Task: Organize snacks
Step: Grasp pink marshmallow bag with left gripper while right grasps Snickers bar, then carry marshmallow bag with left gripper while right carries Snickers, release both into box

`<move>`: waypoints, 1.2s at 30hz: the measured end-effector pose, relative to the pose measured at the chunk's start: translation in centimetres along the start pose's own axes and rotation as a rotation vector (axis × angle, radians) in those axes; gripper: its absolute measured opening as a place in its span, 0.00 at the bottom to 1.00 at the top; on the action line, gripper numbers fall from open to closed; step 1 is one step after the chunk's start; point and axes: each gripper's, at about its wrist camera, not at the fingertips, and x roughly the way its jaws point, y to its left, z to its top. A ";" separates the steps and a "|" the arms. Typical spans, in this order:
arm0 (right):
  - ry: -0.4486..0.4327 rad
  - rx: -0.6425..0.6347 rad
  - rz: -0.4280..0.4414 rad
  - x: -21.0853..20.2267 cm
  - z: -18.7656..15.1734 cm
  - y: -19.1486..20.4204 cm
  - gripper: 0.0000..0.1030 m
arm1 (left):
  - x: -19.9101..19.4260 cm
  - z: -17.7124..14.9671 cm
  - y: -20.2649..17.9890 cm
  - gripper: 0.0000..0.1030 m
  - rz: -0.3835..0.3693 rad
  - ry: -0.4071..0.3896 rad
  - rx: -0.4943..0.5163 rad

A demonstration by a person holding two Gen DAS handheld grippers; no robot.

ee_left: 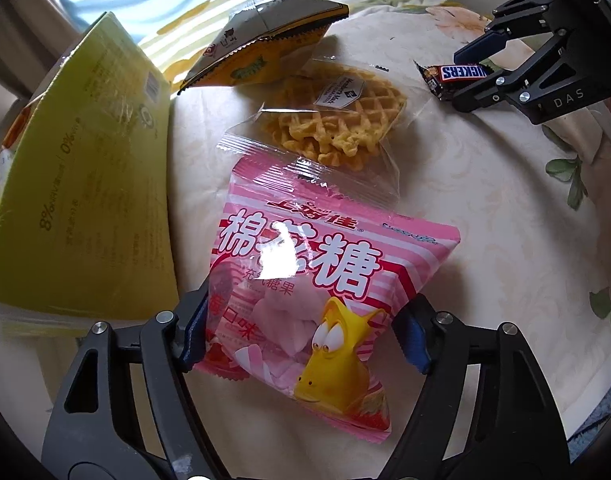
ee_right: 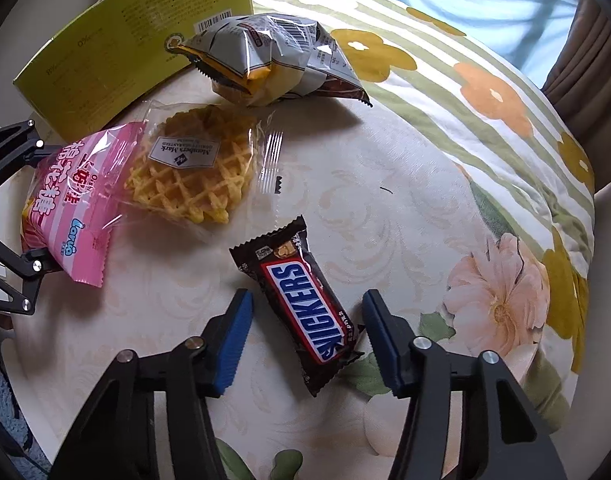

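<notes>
Left tool (ee_left: 301, 340) pinching pink plastic marshmallow bag (ee_left: 305, 280); right tool (ee_right: 305, 334) half-wide, astride brown Snickers bar (ee_right: 301, 304), untouched.

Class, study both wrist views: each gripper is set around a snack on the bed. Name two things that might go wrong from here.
1. The left gripper straddles the puffy pink marshmallow bag; squeezing might burst it or let it slip.
2. That bag overlaps the waffle packet, which may be dragged along.
3. The right gripper has gaps beside the chocolate bar, which lies askew and may twist.
</notes>
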 end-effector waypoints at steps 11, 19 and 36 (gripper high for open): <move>-0.030 0.030 -0.056 -1.1 -0.2 0.8 0.32 | -1.3 0.0 0.1 0.70 0.014 -0.032 -0.042; -0.115 0.107 -0.041 -4.8 -0.1 1.0 0.26 | -5.0 0.6 0.2 0.70 0.014 -0.099 -0.097; -0.374 0.114 -0.025 -16.3 4.4 4.8 0.25 | -16.6 3.3 7.8 0.70 0.128 -0.332 -0.269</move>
